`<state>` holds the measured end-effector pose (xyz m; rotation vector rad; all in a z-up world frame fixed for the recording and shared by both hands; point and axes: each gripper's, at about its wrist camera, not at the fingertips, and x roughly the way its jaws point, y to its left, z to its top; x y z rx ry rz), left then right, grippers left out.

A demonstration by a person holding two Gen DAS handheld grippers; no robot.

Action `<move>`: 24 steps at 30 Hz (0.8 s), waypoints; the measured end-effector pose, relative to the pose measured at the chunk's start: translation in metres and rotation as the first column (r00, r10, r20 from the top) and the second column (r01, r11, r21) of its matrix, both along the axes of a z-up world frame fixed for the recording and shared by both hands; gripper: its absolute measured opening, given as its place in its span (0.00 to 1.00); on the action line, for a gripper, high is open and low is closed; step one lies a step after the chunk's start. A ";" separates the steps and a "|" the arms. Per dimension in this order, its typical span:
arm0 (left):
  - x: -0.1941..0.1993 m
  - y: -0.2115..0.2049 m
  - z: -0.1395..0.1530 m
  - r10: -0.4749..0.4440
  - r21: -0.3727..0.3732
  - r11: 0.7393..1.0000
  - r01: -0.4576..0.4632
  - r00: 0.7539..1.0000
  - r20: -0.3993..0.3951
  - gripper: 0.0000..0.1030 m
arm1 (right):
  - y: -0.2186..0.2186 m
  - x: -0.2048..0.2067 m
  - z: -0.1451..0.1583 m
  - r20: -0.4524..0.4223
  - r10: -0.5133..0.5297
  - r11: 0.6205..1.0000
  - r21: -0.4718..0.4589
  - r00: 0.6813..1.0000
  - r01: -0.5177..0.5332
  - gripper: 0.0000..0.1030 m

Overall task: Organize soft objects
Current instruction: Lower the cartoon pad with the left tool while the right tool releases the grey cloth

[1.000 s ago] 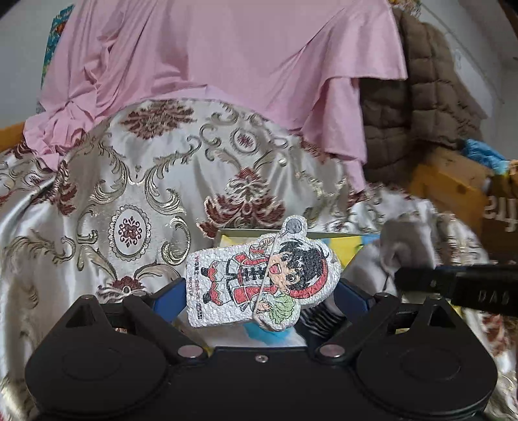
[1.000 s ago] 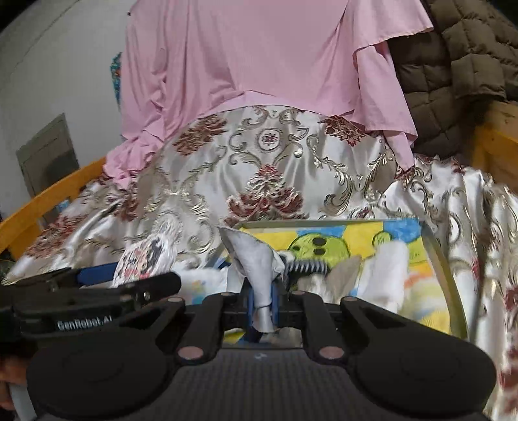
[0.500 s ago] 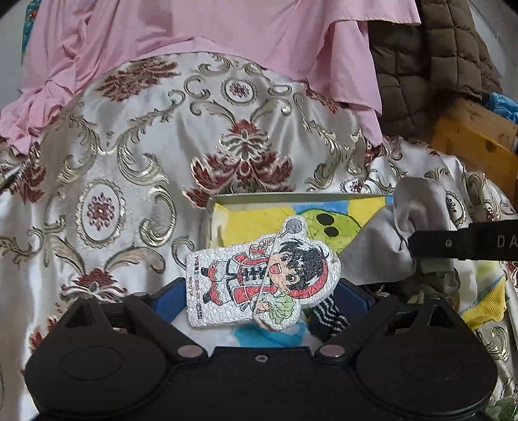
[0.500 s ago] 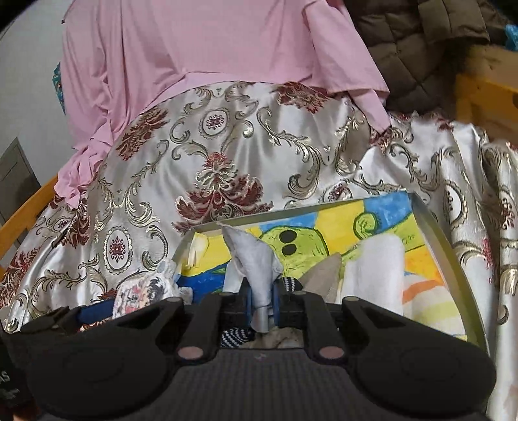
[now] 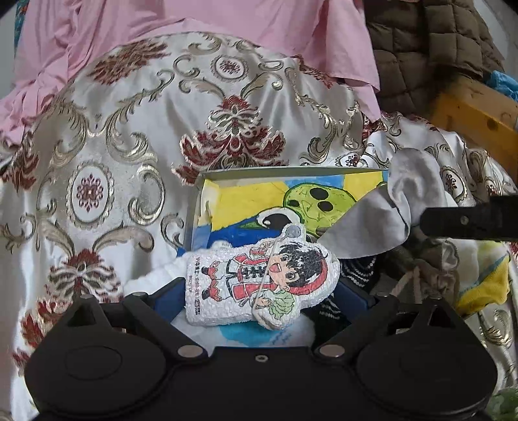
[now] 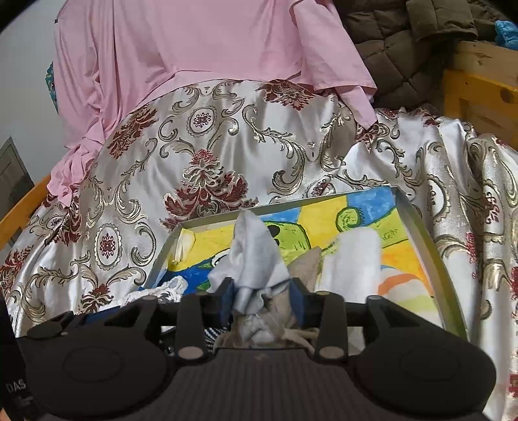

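Left wrist view first, reading from the left: the gold-and-red brocade cloth (image 5: pixel 136 168) covers everything on that side, with the pink fabric (image 5: pixel 200 29) hanging over its far edge. At the near centre, my left gripper (image 5: pixel 259 291) is clenched on the cartoon plush (image 5: pixel 262 285), a flat white piece printed with a figure in red, lying sideways between the blue pads. Beyond it sits the box (image 5: pixel 194 207), its bottom painted yellow, blue and green. To the right, the grey cloth (image 5: pixel 382 223) stands over the box's near right part, with a finger of my right gripper (image 5: pixel 469 220) coming in from the right edge. Under it lie a striped piece and a tan bundle with cords.

From the right wrist view, the box (image 6: pixel 417 233) rests on the brocade cloth (image 6: pixel 226 136), far of my hand. My right gripper (image 6: pixel 264 298) has just been opening; the grey cloth (image 6: pixel 255 256) still stands between its blue pads, but I cannot tell whether they press on it. A white roll (image 6: pixel 353 259) lies in the box to the right of it.
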<state>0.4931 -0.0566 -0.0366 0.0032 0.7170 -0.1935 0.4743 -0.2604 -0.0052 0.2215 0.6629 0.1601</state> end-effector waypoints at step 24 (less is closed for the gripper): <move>-0.085 0.026 0.087 0.116 -0.157 0.982 -0.102 0.990 0.080 0.99 | -0.036 -0.099 0.083 0.156 0.007 1.000 0.008 0.988 -0.009 0.94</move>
